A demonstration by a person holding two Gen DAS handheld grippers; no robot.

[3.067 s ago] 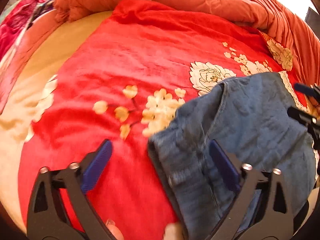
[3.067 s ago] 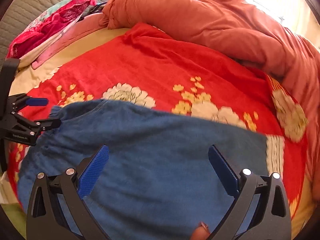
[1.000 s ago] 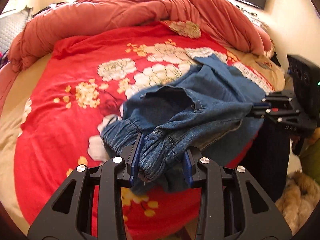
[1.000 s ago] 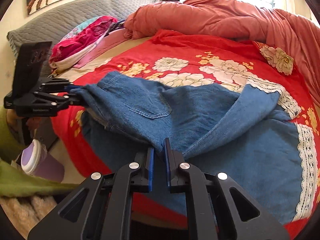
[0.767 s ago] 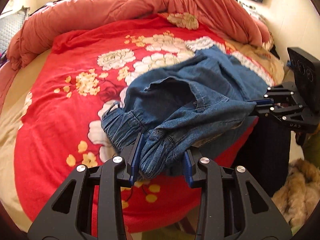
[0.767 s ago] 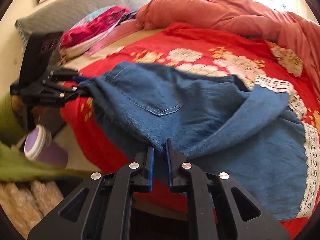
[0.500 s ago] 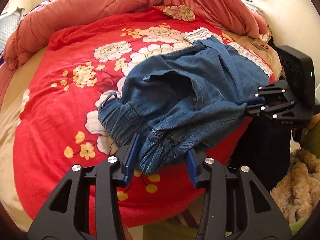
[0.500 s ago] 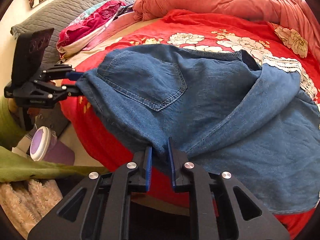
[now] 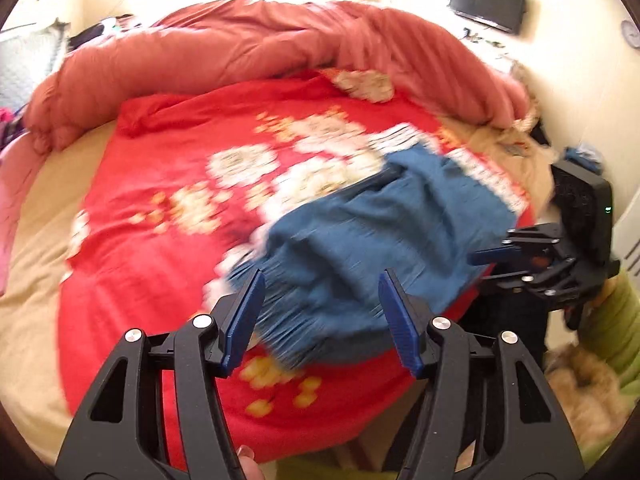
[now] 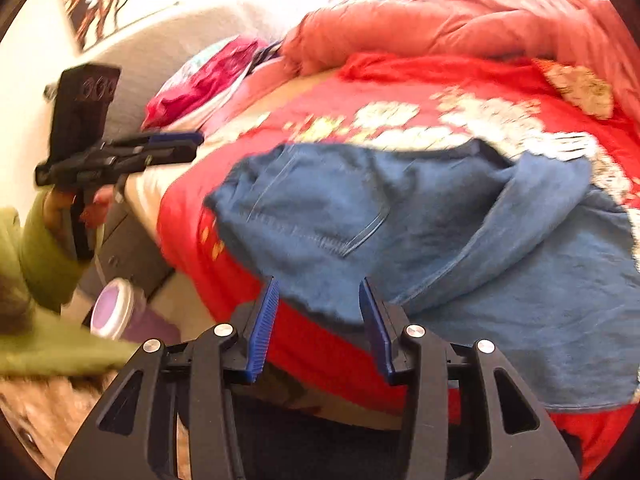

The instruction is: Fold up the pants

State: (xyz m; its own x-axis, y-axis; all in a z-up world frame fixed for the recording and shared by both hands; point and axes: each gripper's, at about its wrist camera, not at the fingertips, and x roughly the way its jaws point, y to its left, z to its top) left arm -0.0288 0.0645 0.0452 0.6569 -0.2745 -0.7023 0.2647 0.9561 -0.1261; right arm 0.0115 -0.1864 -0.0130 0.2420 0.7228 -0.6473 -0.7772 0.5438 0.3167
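Note:
The blue denim pants (image 9: 372, 240) lie bunched on the red flowered blanket (image 9: 160, 184) near the bed's front edge; in the right wrist view the pants (image 10: 460, 232) show a back pocket facing up. My left gripper (image 9: 320, 316) is open and empty, just short of the pants' elastic cuff end. My right gripper (image 10: 318, 320) is open and empty, its pads on either side of the pants' near edge without gripping. Each gripper also shows in the other's view: the right one (image 9: 520, 256) and the left one (image 10: 160, 148). Both frames are motion-blurred.
A salmon duvet (image 9: 260, 48) is heaped along the far side of the bed. Pink and magenta clothes (image 10: 208, 76) lie by the grey headboard. A purple-lidded container (image 10: 114, 312) stands on the floor beside the bed. A wall TV (image 9: 486, 0) hangs at far right.
Both grippers opened and let go of the pants, which dropped onto the blanket. Both grippers have pulled back slightly from the cloth.

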